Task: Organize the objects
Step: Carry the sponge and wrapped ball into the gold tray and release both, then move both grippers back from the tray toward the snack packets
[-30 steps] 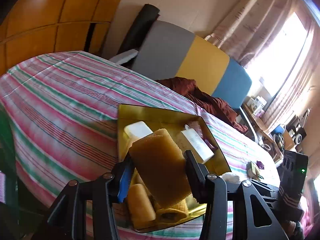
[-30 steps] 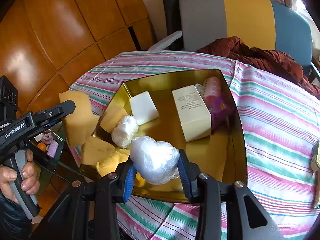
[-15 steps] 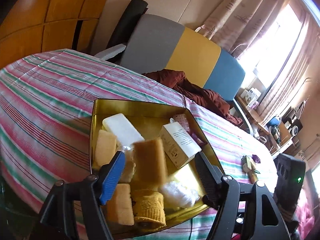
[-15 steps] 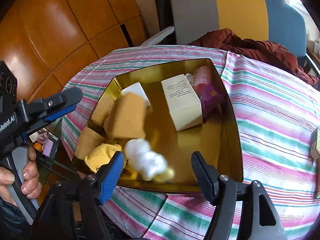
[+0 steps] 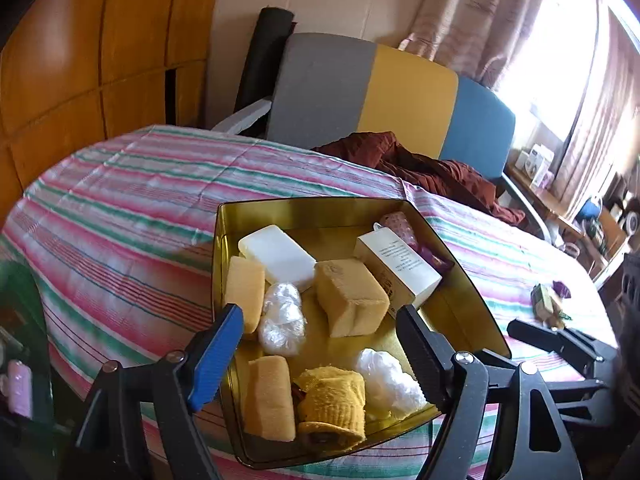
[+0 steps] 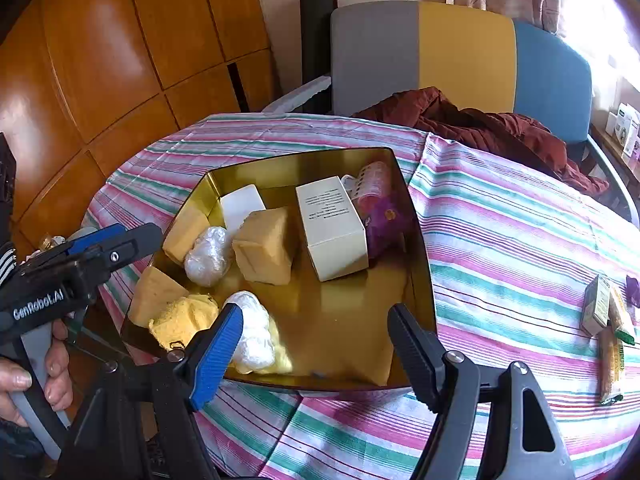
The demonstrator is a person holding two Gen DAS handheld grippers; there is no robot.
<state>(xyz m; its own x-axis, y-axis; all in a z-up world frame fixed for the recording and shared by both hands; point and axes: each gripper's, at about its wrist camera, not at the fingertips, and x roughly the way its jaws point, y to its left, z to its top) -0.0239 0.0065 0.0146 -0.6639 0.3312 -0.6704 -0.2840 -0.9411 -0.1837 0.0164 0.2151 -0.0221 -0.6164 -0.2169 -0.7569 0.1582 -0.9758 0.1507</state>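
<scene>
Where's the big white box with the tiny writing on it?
The white box lies inside the gold tray, toward its far right side in the right wrist view, between the big yellow sponge block and the purple packet.

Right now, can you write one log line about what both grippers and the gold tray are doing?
left gripper: opening, empty | right gripper: opening, empty | sponge block: in gold tray | plastic bundle: in tray

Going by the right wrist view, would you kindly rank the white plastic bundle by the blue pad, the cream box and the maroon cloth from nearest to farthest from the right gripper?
1. White plastic bundle: beside the right gripper's blue pad, inside the tray.
2. Cream box: mid-tray, beyond.
3. Maroon cloth: past the tray, against the chair.
</scene>
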